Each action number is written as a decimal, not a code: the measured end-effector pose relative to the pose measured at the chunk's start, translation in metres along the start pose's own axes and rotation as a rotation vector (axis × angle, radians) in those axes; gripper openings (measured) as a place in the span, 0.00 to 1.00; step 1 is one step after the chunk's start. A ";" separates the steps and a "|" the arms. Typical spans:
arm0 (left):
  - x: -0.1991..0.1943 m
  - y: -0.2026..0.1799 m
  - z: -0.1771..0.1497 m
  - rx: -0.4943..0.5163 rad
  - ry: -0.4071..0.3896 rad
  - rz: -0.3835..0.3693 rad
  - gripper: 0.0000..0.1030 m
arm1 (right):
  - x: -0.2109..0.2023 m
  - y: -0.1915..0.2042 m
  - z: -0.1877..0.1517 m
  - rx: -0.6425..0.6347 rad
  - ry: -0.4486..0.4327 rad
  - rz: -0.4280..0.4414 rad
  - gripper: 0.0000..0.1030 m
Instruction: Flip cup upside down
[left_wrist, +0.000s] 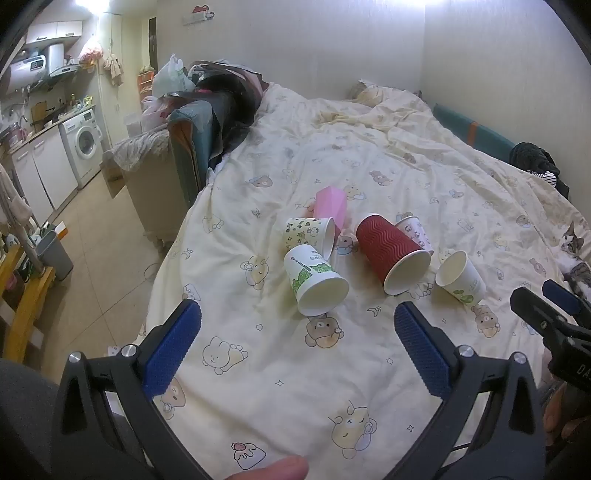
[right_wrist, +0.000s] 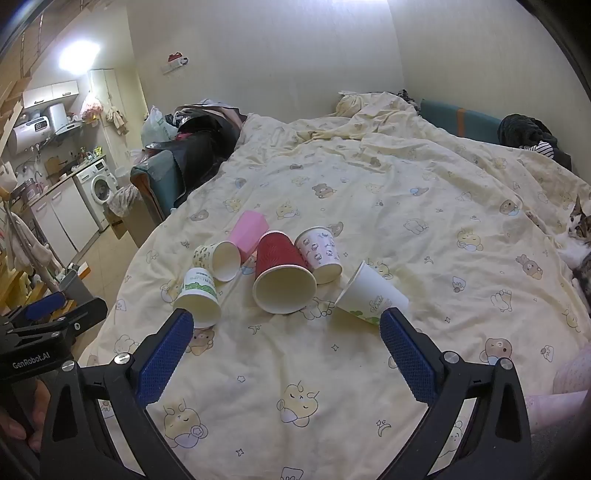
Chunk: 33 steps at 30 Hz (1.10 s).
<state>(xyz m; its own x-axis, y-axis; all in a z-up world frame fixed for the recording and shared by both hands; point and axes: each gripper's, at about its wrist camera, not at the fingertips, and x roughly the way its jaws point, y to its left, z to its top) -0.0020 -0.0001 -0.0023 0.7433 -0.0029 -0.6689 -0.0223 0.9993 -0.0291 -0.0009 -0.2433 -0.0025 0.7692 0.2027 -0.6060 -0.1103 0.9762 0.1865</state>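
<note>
Several cups lie on their sides on the bed quilt: a red ribbed cup, a white cup with green print, a patterned cup, a pink cup, a white-pink cup and a white cup at the right. My left gripper is open and empty, short of the green-print cup. My right gripper is open and empty, short of the red cup; it also shows in the left wrist view.
A cat lies at the bed's right edge. Dark clothes and bags pile at the far left of the bed. The bed's left edge drops to a tiled floor with a bin and a washing machine.
</note>
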 end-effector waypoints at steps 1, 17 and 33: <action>0.000 0.000 0.000 0.000 0.000 -0.001 1.00 | 0.000 0.000 0.000 0.002 0.001 0.000 1.00; 0.000 0.001 -0.001 0.000 0.007 0.002 1.00 | 0.001 -0.001 0.000 0.008 0.005 0.002 1.00; -0.001 0.008 -0.001 -0.013 0.025 0.012 1.00 | -0.003 0.001 0.000 0.002 0.002 0.004 1.00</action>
<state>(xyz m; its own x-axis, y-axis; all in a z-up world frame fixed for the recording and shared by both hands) -0.0035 0.0076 -0.0024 0.7260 0.0081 -0.6876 -0.0402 0.9987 -0.0306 -0.0030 -0.2425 -0.0003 0.7676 0.2063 -0.6068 -0.1116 0.9753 0.1904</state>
